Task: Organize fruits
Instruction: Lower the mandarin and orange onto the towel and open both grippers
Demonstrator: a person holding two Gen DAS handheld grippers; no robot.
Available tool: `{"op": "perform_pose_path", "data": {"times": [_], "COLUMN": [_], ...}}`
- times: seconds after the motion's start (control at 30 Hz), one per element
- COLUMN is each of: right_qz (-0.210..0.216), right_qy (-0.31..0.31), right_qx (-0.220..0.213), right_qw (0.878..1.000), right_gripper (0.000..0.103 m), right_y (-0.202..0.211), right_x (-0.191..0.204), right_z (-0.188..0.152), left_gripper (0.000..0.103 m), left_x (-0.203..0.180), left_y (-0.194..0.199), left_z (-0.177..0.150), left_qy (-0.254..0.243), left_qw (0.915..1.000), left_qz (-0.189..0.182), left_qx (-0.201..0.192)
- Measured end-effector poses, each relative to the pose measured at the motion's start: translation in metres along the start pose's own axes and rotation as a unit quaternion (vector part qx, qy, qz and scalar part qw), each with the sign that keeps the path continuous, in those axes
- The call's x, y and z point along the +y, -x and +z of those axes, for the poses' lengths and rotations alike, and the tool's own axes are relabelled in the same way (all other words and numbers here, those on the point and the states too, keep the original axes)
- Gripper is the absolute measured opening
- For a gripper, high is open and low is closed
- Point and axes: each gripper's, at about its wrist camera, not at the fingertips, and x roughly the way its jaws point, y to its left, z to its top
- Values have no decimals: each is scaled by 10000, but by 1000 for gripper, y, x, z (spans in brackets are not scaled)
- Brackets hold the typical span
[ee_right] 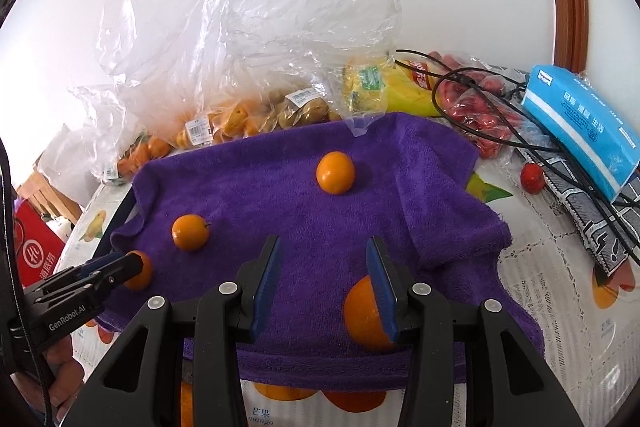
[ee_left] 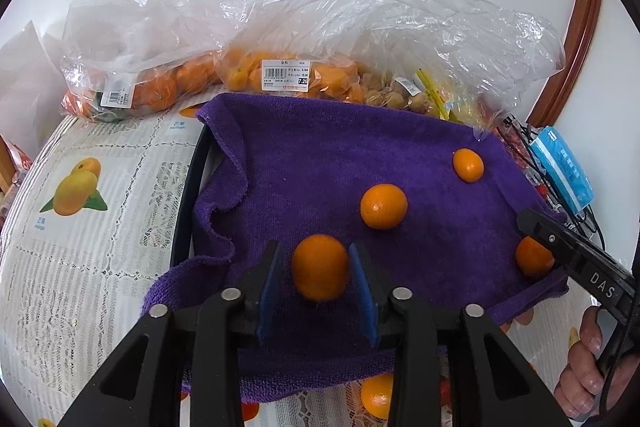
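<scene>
Kumquats lie spread on the purple towel (ee_left: 320,163) over the bench, one kumquat (ee_left: 320,267) sitting between the parted pads of the left hand-held gripper (ee_left: 318,287), untouched, while the right hand-held gripper (ee_right: 326,291) stands open beside another kumquat (ee_right: 364,315); next, probably close squarely on one.
</scene>
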Motion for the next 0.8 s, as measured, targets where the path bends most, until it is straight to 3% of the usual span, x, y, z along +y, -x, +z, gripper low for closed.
{"op": "perform_pose_path", "data": {"times": [0.2, 0.8], "right_qz": [-19, 46], "right_qy": [56, 6], "right_qx": [-20, -163], "right_qw": [10000, 9999], "right_gripper": [46, 55], "right_y": [0, 7], "right_x": [2, 1], "right_z": [0, 1], "left_gripper": [46, 49], "left_x": [2, 4], "left_y": [5, 6], "left_z": [1, 3], "left_qy": [47, 121], "left_qw": [10000, 9999], "left_qz": [-13, -13], "left_qx": [-61, -77]}}
